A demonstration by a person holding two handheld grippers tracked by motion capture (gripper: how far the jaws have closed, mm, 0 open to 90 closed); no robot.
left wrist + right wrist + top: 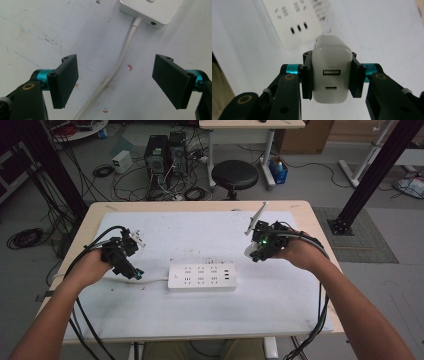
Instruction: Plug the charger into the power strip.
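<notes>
Right gripper is clamping a white charger by its flat sides, right of the power strip; rigid, light, slick plastic. Left gripper is hovering wide open, holding nothing, over the strip's cord.

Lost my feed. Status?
Left gripper open over the cord. Right gripper shut on charger. Power strip unobstructed.

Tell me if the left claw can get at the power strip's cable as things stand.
Probably yes: the left claw is open, its jaws straddling the white cable above bare table, with nothing between.
</notes>
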